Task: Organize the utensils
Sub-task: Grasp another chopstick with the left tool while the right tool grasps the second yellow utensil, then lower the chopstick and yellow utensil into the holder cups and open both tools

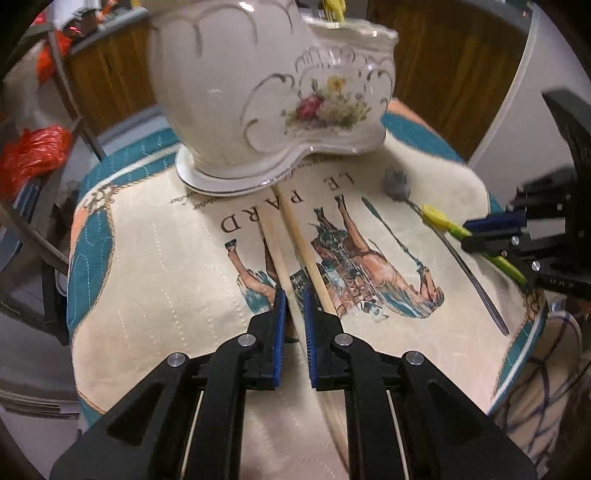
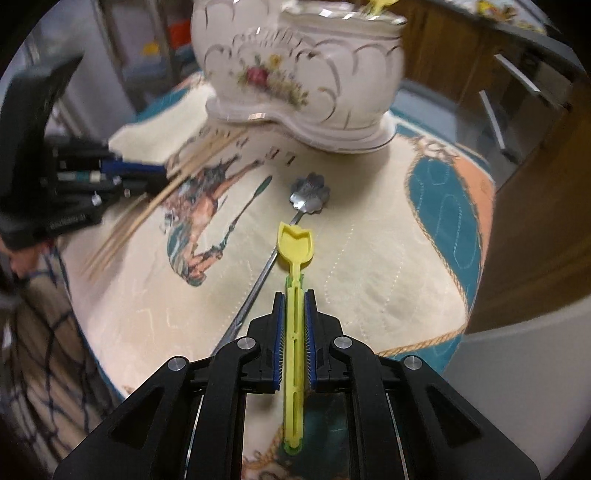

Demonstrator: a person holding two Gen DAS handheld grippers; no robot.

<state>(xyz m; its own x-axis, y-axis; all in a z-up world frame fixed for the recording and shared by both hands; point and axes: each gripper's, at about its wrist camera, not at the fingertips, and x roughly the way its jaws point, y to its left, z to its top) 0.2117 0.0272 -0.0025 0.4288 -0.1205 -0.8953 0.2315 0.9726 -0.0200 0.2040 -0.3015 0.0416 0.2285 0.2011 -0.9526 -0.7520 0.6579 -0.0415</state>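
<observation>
Left gripper: in the left wrist view the fingers stand narrow at lower centre of the frame, closed on one wooden chopstick. A second chopstick lies just right of it, passing beside the right finger; whether the pads also press on it cannot be told. Both sticks run up the frame to the base of the porcelain holder, which fills the upper centre.

Right gripper: in the right wrist view the fingers stand narrow at lower centre, clamped on the handle of a yellow plastic scoop. A green piece shows just behind the yellow handle. The scoop's bowl points up the frame toward the holder.

Metal spoon: lies on the printed cloth at frame centre, flower-shaped bowl toward the holder, handle running down-left beside the scoop.

Holder: stands upright on the cloth at the top of both frames. A yellow utensil shows at its rim at the top edge.

Cross views: the right gripper appears at the right edge of the left wrist view, holding the scoop just above the spoon. The left gripper appears at the left edge of the right wrist view, with the chopsticks blurred.
</observation>
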